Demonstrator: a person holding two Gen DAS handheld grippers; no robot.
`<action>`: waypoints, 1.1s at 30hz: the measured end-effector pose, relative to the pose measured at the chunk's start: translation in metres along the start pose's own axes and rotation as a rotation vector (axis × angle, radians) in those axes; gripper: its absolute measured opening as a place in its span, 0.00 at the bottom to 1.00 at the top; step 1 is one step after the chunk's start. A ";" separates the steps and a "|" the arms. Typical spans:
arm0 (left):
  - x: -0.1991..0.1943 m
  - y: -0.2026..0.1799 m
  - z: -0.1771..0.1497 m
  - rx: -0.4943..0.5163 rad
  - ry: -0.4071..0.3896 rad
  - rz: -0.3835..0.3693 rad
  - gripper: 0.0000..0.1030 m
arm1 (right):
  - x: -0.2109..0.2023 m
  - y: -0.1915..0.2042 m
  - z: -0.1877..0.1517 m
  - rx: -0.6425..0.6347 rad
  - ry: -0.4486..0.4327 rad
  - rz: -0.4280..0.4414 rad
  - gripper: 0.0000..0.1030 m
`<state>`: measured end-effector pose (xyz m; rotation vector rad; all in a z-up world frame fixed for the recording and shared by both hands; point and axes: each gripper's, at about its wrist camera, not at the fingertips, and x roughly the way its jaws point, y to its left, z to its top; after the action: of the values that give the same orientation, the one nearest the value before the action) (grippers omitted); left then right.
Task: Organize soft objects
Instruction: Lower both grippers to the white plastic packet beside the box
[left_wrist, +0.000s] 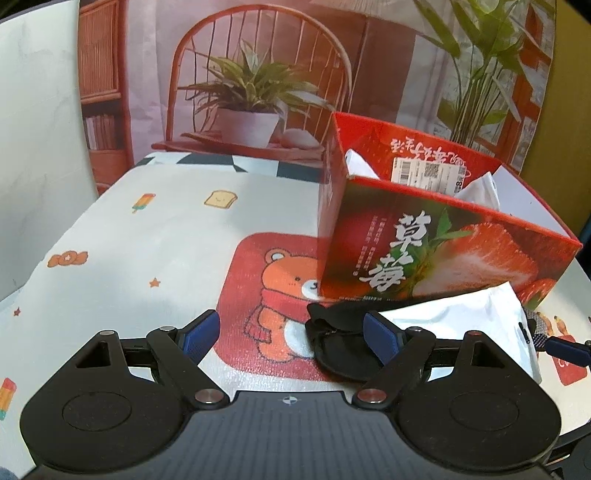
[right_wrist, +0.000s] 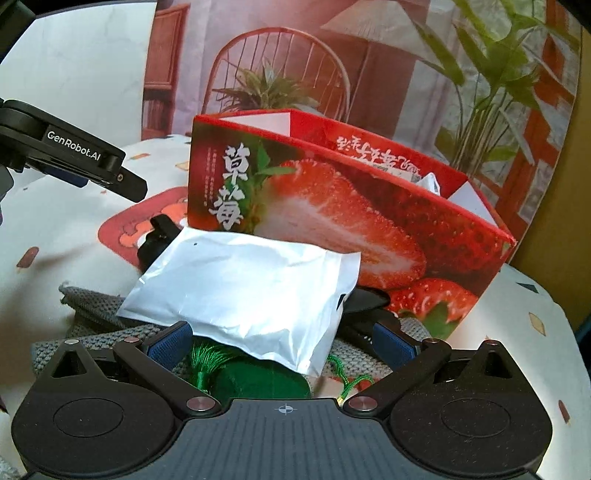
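White pouch (right_wrist: 243, 284) lies on top of a heap just in front of the strawberry box (right_wrist: 332, 206), over a grey knit (right_wrist: 92, 310), a green tassel piece (right_wrist: 236, 376) and a black item (left_wrist: 340, 347), so most of the sorting looks undone. Only a couple of white pouches (left_wrist: 480, 190) show inside the box, near its far wall. The right gripper (right_wrist: 282, 341) has its jaws apart on either side of the pouch's near edge without pressing it, and the left gripper (left_wrist: 291, 336) is spread wide and empty over the bear print on the table (left_wrist: 147, 236).
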<state>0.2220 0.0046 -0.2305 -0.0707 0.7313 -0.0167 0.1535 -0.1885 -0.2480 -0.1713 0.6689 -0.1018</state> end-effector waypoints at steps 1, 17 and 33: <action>0.002 0.000 -0.001 -0.001 0.009 -0.001 0.84 | 0.001 0.000 -0.001 0.000 0.005 0.003 0.99; 0.033 0.013 -0.010 -0.012 0.146 -0.026 0.83 | 0.015 -0.005 0.001 0.036 0.044 -0.007 1.00; 0.038 0.009 -0.009 -0.004 0.155 -0.088 0.83 | 0.023 -0.019 0.021 0.107 0.004 -0.011 1.00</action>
<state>0.2447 0.0115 -0.2629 -0.1060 0.8833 -0.1053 0.1839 -0.2078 -0.2421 -0.0716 0.6652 -0.1485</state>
